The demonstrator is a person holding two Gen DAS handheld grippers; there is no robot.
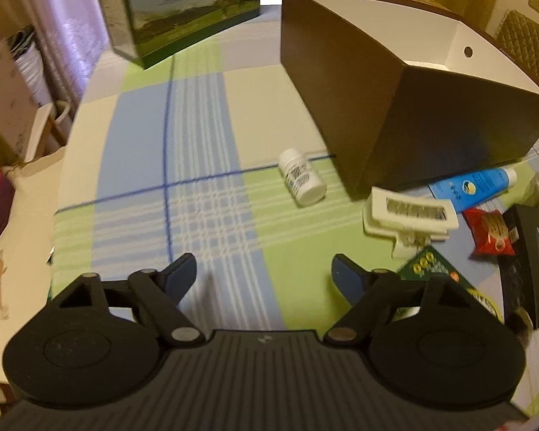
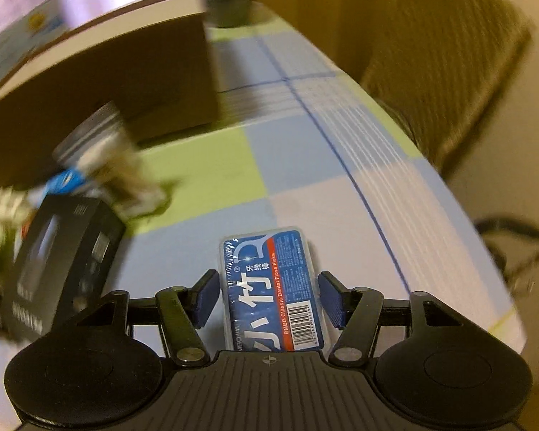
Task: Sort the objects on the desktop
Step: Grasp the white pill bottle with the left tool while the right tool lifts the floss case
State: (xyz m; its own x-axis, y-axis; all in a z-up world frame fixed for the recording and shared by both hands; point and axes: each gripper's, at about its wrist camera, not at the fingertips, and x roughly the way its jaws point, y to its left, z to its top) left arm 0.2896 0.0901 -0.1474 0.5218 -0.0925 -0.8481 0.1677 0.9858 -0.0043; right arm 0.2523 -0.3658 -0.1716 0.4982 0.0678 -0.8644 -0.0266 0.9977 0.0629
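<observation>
Floss pick box: lying flat on the table, between the right gripper fingers.
Right fingers: narrow, flanking it, seemingly not clamped.
Left gripper: wide, empty.
Risk: uneven closing skews the box; blurry jar nearby.

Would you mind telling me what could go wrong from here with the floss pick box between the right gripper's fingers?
The right gripper straddles the floss pick box, but gaps show beside both pads, so lifting now might leave it behind. The view is motion-blurred, and the black box lies close to the left; a sweep could knock it.
</observation>
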